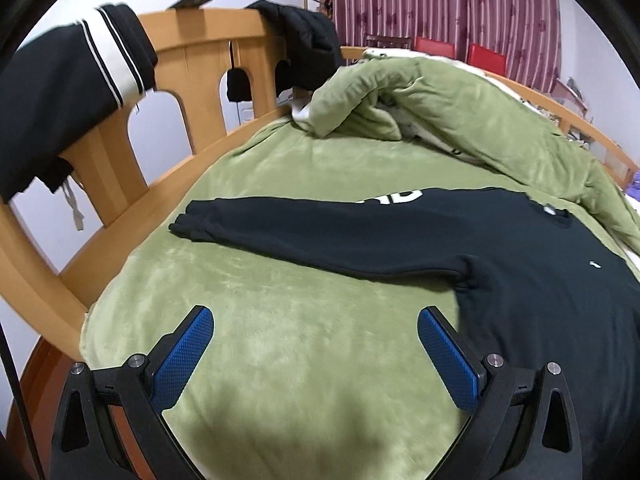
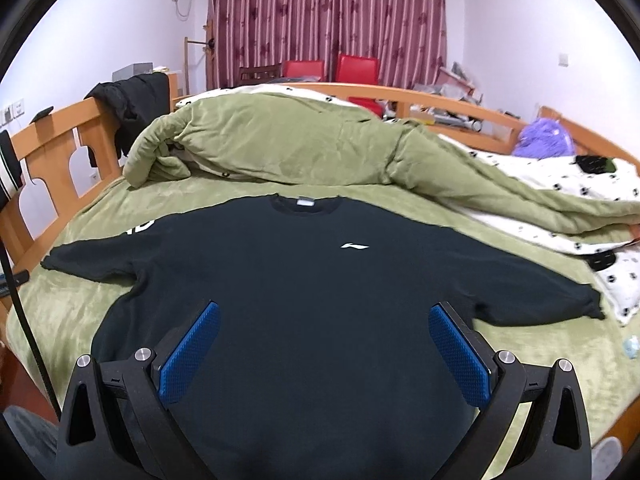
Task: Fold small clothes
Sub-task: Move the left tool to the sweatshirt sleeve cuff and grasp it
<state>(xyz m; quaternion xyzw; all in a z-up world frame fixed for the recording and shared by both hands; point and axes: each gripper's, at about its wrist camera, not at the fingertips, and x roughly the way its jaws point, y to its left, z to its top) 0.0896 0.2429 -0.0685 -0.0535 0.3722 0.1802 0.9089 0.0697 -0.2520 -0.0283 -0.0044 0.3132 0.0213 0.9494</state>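
Right wrist: sweatshirt (image 2: pixel 288 280) flat on bed (image 2: pixel 72 312), both jaws wide, empty. Risk: right gripper (image 2: pixel 324 344) or left gripper (image 1: pixel 316 344) pinches plush blanket (image 1: pixel 280 360) too, dragging folds.

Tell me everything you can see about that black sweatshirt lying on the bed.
The black sweatshirt lies flat, front up, on the green plush blanket, both long sleeves spread sideways. It looks like thick, soft knit, with a round ribbed collar, a small pale neck label and a white chest logo. White lettering shows at one shoulder, partly hidden. Its collar points toward the bunched green quilt. Neither open gripper holds it.
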